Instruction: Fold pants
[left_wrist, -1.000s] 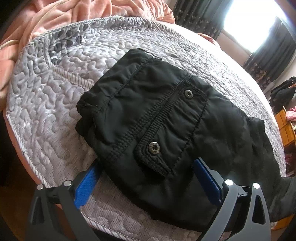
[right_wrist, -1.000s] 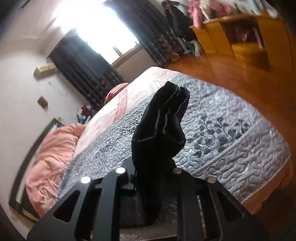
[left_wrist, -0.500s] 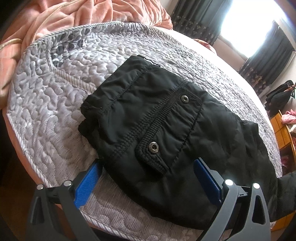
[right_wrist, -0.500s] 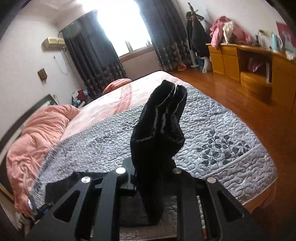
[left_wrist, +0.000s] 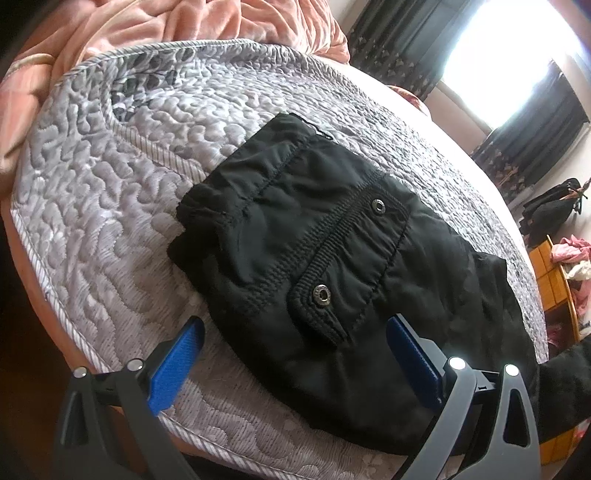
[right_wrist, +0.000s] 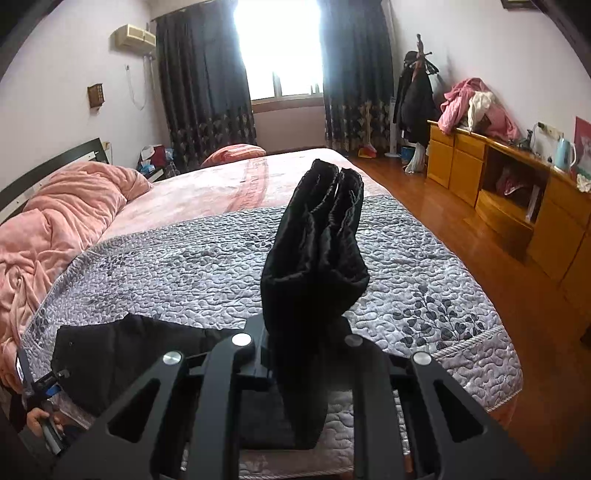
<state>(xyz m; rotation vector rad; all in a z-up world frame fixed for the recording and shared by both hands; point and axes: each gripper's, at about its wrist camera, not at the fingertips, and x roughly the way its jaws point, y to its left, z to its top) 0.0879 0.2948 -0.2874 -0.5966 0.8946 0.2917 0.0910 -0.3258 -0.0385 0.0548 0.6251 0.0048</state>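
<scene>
Black pants (left_wrist: 314, 266) lie on the grey quilted bedspread (left_wrist: 110, 221), waistband end toward the bed corner, a snap-button pocket flap facing up. My left gripper (left_wrist: 295, 354) is open, its blue pads on either side of the near edge of the pants, just above the cloth. My right gripper (right_wrist: 295, 354) is shut on the leg ends of the pants (right_wrist: 317, 258), which stand up bunched between its fingers. The waist end (right_wrist: 122, 354) lies at the lower left of the right wrist view.
A pink blanket (right_wrist: 55, 221) is heaped at the head of the bed. The bed edge (left_wrist: 92, 354) is close under my left gripper. A wooden dresser (right_wrist: 517, 192) and wooden floor (right_wrist: 461, 236) are to the right of the bed.
My right gripper has swung round and levelled with the leg ends held, bringing the waist end into its view. My left gripper has drawn back slightly from the pants.
</scene>
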